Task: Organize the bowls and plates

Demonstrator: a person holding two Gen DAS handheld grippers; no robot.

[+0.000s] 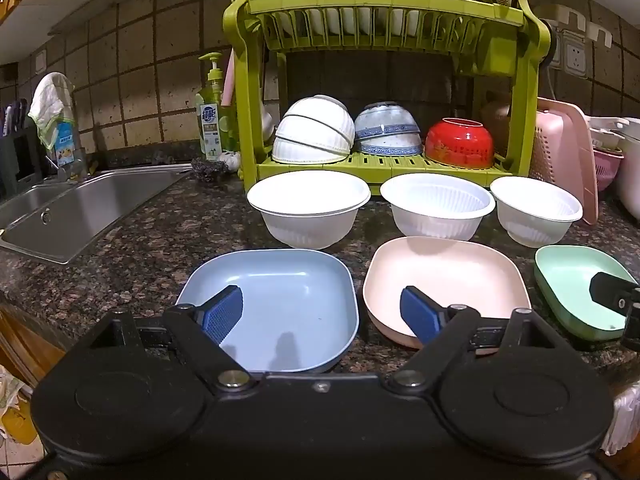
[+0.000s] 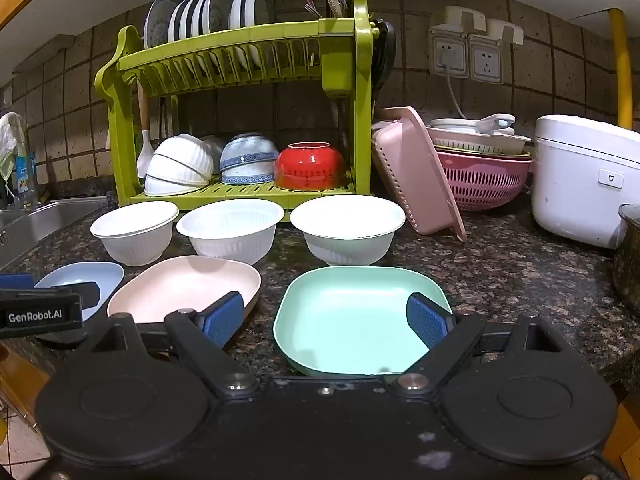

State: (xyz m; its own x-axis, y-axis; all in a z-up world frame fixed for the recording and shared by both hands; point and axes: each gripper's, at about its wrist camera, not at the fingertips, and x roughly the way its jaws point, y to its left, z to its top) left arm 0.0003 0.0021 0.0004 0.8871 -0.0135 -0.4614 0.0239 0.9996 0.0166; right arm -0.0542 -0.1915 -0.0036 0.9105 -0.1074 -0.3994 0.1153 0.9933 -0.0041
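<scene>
Plates in blue, pink and green line the near worktop, bowls behind. Both my jaws hang released, empty; I'd slide one finger under a rim, then clench gently.

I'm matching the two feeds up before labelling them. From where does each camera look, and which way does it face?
Left wrist: rides the left gripper, facing the green dish rack over the blue plate; its own open fingers show.
Right wrist: rides the right gripper, facing the rack over the green plate; its own open fingers show.
Shared: rack, three white bowls, pink plate.
</scene>
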